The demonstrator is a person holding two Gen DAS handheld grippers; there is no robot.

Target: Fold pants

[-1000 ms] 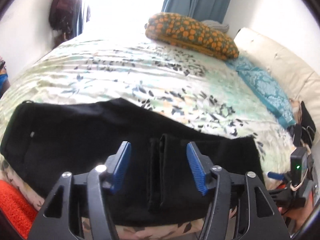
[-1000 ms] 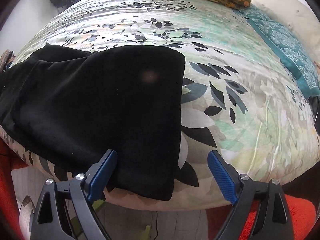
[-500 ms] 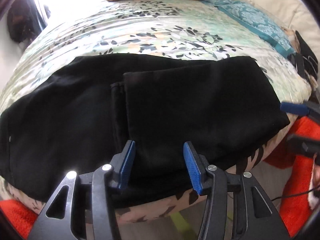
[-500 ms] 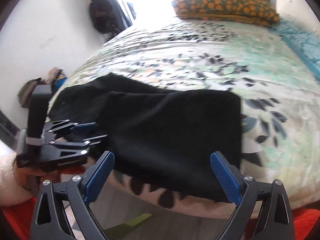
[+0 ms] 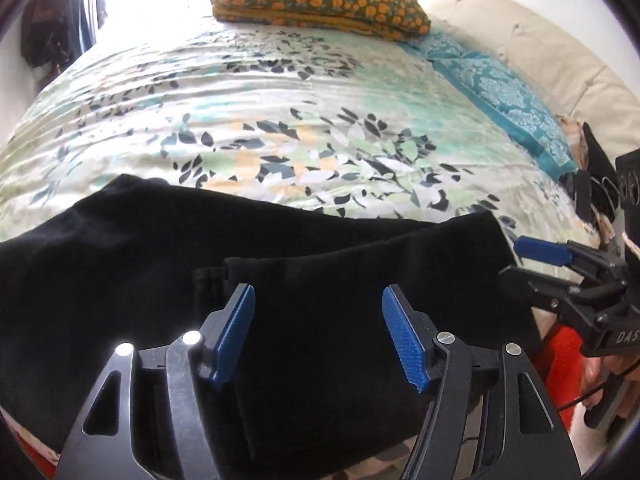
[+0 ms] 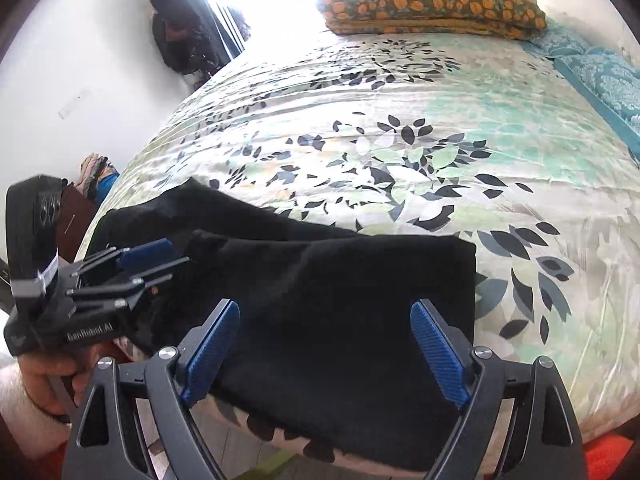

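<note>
Black pants (image 5: 140, 288), already folded over once, are shown lying along the near edge of a bed (image 5: 280, 92) covered in a leaf-print spread; part of the cloth hangs over that edge. The doubled-over layer (image 6: 340, 300) occupies the end toward the right gripper, and its hem edge (image 5: 212, 276) is seen just ahead of the left gripper.

The left gripper (image 5: 318, 334) is held above the folded layer with its blue pads (image 5: 236, 332) moderately apart. Its jaws have just been opening, and nothing is clamped between them, although cloth lies beneath the gap. The right gripper (image 6: 328, 354) is poised over the near part of the folded end with its jaws wide; these have just been closing a little, and no cloth is pinched by them either. Each gripper also appears at the margin of the other's view, carried by a hand (image 6: 44, 380).

The step in hand is judged to be the approach for a second fold. The next move would call for both grippers to be lowered onto the fabric, closed on all layers together at matching points along one edge, and carried across so that the layers stay aligned.

An orange-flowered pillow (image 5: 320, 4) and a teal cloth (image 5: 500, 92) are seen toward the far side of the bed, well apart from the pants.
</note>
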